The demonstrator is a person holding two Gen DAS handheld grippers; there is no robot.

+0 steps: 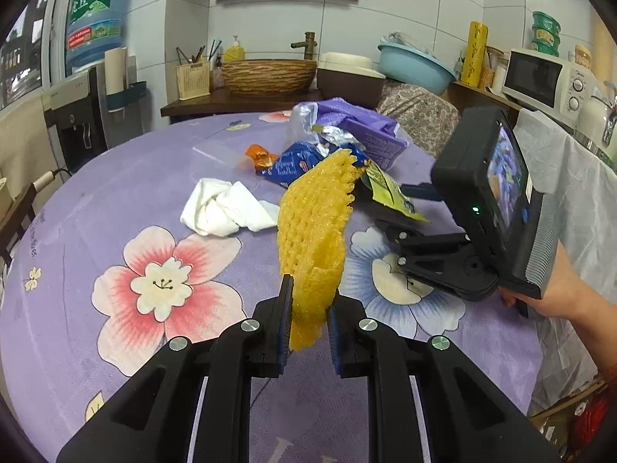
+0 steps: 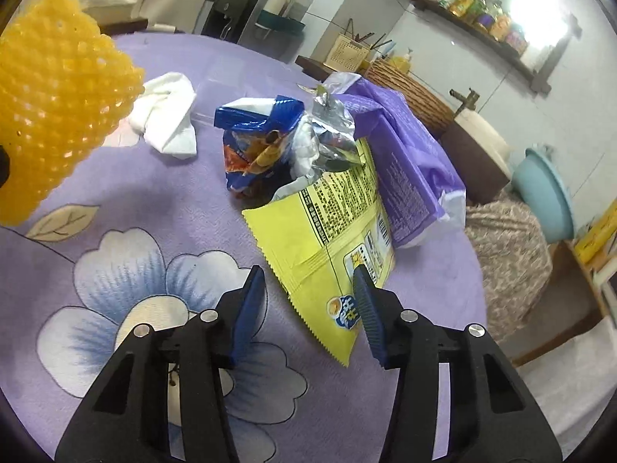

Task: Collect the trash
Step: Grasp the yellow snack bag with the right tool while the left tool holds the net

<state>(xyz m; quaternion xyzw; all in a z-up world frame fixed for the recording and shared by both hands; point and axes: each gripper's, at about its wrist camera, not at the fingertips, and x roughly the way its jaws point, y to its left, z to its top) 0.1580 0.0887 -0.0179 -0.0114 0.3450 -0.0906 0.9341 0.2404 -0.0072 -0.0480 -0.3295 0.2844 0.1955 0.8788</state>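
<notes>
The flowered tablecloth [image 2: 127, 254] is strewn with trash: purple bag [image 2: 405, 162], yellow packet [image 2: 331, 239], blue wrapper [image 2: 250, 115], white tissue [image 2: 169, 115]. The yellow foam net [image 1: 312, 239] is held upright, clamped in the left gripper [image 1: 308, 324], lifted clear for removal. The right gripper [image 2: 308, 308] is set part-open astride the packet's lower edge, seemingly for a pinch; no firm grip is seen.

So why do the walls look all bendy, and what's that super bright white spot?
Both wrist views use a fisheye lens, so straight tile lines curve and the corners go black. In the right wrist view, glare by the wall shelf washes out the jars there. In the left wrist view the light is even, and the yellow foam net in the left gripper looks sharp.
</notes>
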